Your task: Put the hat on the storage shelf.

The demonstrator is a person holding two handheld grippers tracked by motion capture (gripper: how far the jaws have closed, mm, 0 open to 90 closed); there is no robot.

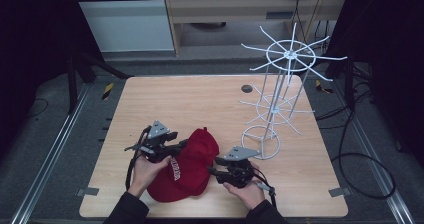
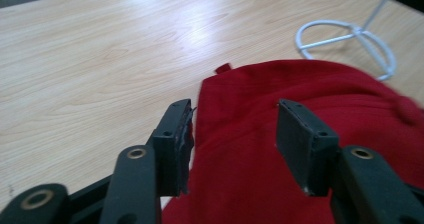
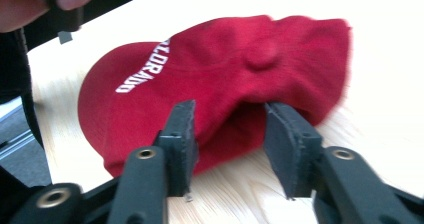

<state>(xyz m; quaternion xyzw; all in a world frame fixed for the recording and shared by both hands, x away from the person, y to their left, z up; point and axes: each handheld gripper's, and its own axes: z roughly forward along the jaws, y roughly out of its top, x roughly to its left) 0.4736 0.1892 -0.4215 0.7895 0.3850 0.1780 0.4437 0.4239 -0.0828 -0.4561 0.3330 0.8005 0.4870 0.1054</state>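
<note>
A person's left gripper (image 1: 181, 145), jaws parted and empty, points level at the near-left side of a red cap (image 1: 187, 166) lying flat on the wooden table (image 1: 200, 96). The cap sits between both tools, brim toward the person. At right, the right gripper (image 1: 212, 170) faces the cap's side, jaws spread, clamping nothing; a white wire rack (image 1: 275, 101) stands beyond.

This looks like a lab or test room. A light wooden table (image 1: 165, 91) stands on grey carpet between long metal rails (image 1: 47, 154), with black cables (image 1: 367, 169) on the right and dark curtains (image 1: 30, 34) at both sides.
</note>
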